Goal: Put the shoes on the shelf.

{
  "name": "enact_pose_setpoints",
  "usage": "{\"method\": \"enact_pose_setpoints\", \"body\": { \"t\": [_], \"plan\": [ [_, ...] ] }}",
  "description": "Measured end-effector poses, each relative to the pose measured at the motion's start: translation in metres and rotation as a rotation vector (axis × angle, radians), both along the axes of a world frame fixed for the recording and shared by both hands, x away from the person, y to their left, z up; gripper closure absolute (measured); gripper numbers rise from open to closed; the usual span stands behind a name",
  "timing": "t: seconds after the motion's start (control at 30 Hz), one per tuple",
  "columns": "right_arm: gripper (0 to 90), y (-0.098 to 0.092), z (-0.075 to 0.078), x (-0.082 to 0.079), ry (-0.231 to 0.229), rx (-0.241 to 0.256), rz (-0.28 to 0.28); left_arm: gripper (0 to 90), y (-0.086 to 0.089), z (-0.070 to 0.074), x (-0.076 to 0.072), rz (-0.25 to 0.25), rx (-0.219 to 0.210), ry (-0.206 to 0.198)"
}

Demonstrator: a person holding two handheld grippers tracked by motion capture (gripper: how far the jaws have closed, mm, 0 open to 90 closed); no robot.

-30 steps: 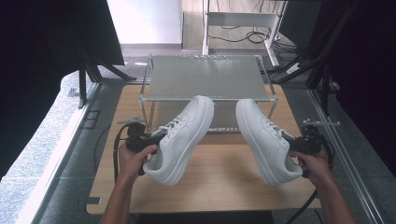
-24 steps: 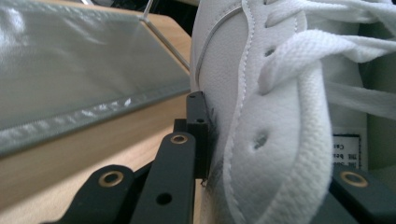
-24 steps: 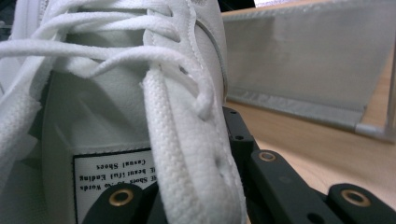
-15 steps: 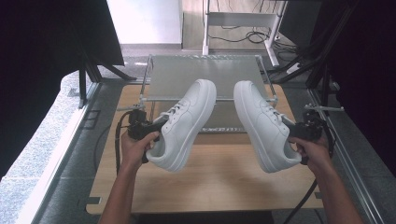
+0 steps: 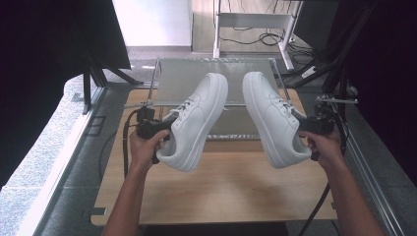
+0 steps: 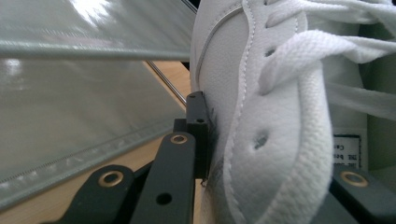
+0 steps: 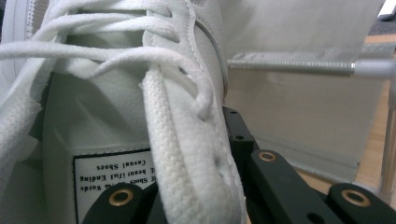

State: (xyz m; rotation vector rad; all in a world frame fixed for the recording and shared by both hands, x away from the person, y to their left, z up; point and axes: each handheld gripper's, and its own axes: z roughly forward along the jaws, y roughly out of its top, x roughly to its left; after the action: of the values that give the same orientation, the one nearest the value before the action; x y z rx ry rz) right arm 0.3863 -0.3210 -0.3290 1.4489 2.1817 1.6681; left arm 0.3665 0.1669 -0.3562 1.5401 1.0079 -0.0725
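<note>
Two white lace-up leather sneakers (image 5: pixel 196 123) (image 5: pixel 273 118) held aloft, each pinched at the collar by left gripper (image 5: pixel 156 129) and right gripper (image 5: pixel 311 124); advise level, unhurried lowering onto the clear two-tier rack (image 5: pixel 216 73).

High view: fixed above the person's side, facing forward and down over the counter (image 5: pixel 221 191) and rack (image 5: pixel 216 73). Left gripper view: along its jaws, very close to the left shoe (image 6: pixel 280 116). Right gripper view: equally close to the right shoe (image 7: pixel 177 140). All three views share the shoes and rack.
</note>
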Motion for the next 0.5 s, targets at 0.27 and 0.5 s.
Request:
{"method": "enact_pose_setpoints", "body": {
  "t": [0.27, 0.5],
  "plan": [
    [86.8, 0.012, 0.013, 0.012, -0.001, 0.010, -0.032, 83.7, 0.005, 0.012, 0.012, 0.029, -0.013, -0.001],
    [86.7, 0.022, 0.027, 0.028, -0.013, 0.002, -0.034, 83.5, 0.008, 0.021, 0.028, 0.067, -0.053, 0.009]
  ]
}}
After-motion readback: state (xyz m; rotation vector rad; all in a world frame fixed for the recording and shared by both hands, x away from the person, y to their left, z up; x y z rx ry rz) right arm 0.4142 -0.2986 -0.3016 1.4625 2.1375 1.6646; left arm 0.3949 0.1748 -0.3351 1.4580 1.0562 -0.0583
